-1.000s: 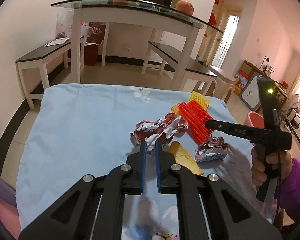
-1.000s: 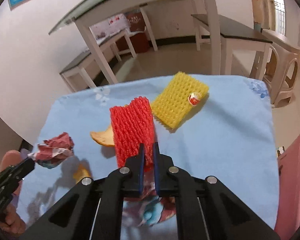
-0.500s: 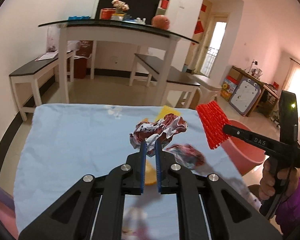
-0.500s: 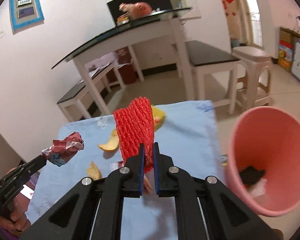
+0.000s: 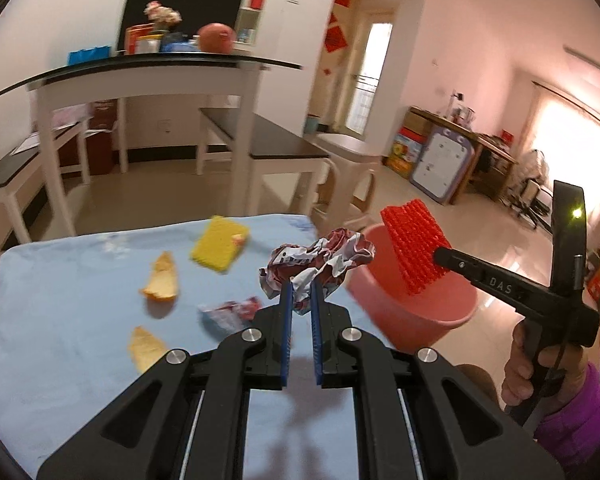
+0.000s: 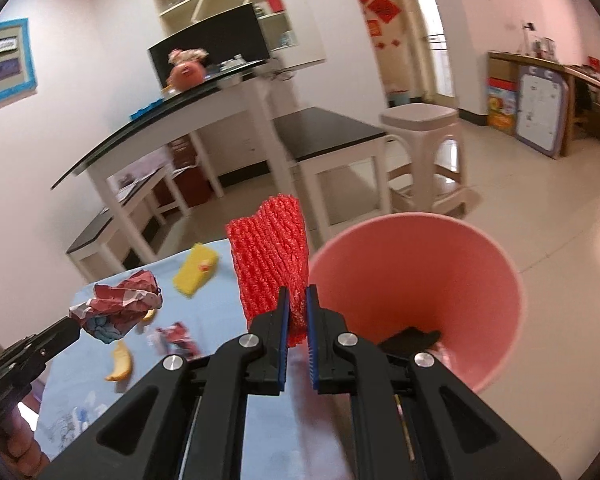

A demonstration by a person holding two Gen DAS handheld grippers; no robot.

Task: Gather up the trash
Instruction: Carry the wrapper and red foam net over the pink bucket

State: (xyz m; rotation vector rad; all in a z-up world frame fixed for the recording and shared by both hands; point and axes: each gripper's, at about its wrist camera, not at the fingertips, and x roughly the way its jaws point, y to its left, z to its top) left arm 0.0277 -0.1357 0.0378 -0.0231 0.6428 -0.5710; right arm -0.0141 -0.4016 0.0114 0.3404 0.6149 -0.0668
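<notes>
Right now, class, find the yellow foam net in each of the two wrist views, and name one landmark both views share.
Left wrist view: the yellow foam net lies on the blue cloth, left of centre, beyond the orange peel.
Right wrist view: it lies at the cloth's far edge, left of the held red foam net.
Shared landmark: the pink bin.

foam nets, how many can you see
2: the red foam net is held in the right tongs beside the pink bin; the yellow foam net lies on the blue cloth.
</notes>
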